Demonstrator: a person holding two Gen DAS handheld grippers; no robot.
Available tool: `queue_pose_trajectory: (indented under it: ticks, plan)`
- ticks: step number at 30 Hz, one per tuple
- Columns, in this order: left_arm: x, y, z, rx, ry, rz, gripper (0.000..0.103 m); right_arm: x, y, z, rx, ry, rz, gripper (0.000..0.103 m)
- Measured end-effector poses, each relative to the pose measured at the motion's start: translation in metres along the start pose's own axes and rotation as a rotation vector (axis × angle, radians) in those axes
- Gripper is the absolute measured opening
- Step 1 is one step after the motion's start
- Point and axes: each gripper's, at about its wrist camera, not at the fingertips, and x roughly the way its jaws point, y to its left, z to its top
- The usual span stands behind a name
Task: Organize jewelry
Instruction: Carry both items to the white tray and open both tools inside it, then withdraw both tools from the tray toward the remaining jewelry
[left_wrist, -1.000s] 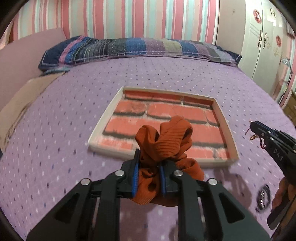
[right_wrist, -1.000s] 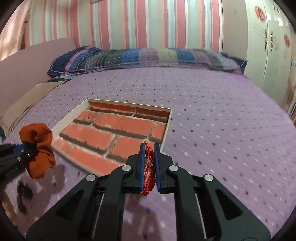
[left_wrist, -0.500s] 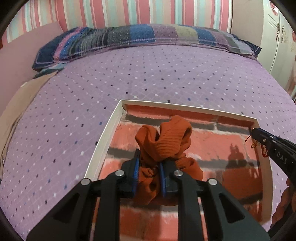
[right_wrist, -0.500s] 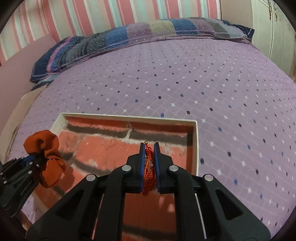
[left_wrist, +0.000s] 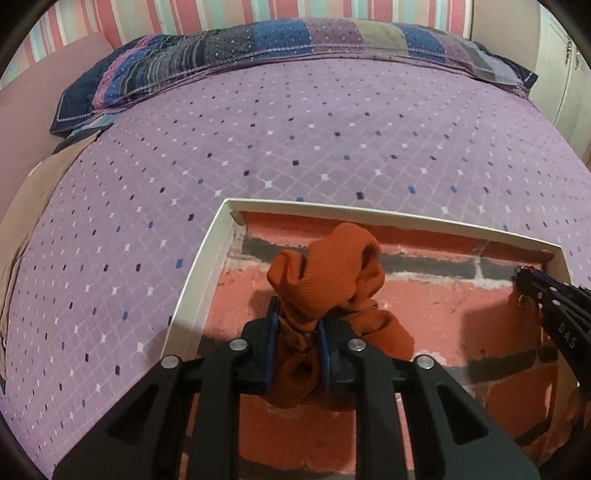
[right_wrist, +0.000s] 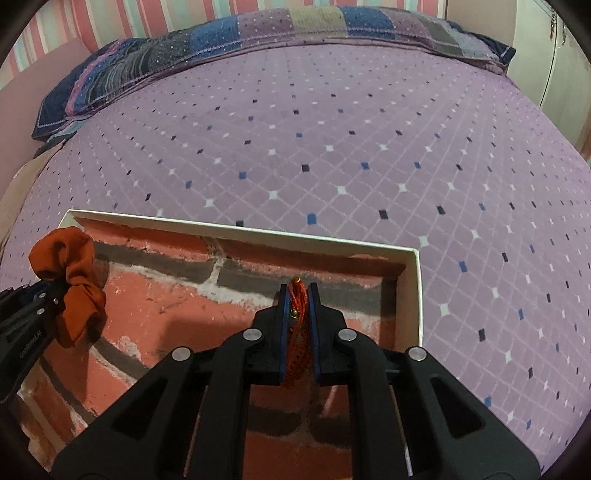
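A shallow white tray (left_wrist: 199, 266) with a red brick-pattern floor lies on the purple bedspread; it also shows in the right wrist view (right_wrist: 415, 295). My left gripper (left_wrist: 295, 325) is shut on an orange fabric scrunchie (left_wrist: 332, 273) and holds it over the tray's left part. The scrunchie shows at the left of the right wrist view (right_wrist: 70, 280). My right gripper (right_wrist: 298, 302) is shut on a red beaded bracelet with gold beads (right_wrist: 297, 325), over the tray's right part near the far wall. The right gripper shows at the right of the left wrist view (left_wrist: 532, 280).
The purple patterned bedspread (left_wrist: 295, 140) stretches all around the tray. A long patchwork pillow (left_wrist: 258, 44) lies at the far edge under a striped wall. A beige cloth (left_wrist: 33, 206) lies at the far left. White wardrobe doors (left_wrist: 561, 74) stand at the right.
Both grippers have moved forward and down over the tray with their items still held. The tray now fills the lower part of both views.
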Motion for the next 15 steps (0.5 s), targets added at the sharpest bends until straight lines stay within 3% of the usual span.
queue_pose_trajectory:
  ticks: [1,3,5,10,15]
  plan:
    - [0.0,0.0,0.0,-0.005,0.003,0.003,0.023,0.0,0.0,0.0,-0.004,0.0,-0.003,0.012]
    - [-0.001,0.001,0.0,-0.001,0.0,0.014,0.025,-0.001,0.001,0.0,-0.012,0.004,0.011,0.03]
    - [-0.005,-0.001,0.0,0.009,-0.01,0.035,0.036,-0.008,0.001,0.0,-0.021,-0.011,0.024,0.045]
    - [-0.033,0.006,-0.002,-0.023,-0.046,0.012,0.058,-0.044,-0.004,0.0,-0.022,-0.085,0.08,0.062]
    - [-0.088,0.016,-0.008,-0.038,-0.107,-0.011,0.065,-0.096,-0.01,-0.007,-0.035,-0.152,0.116,0.079]
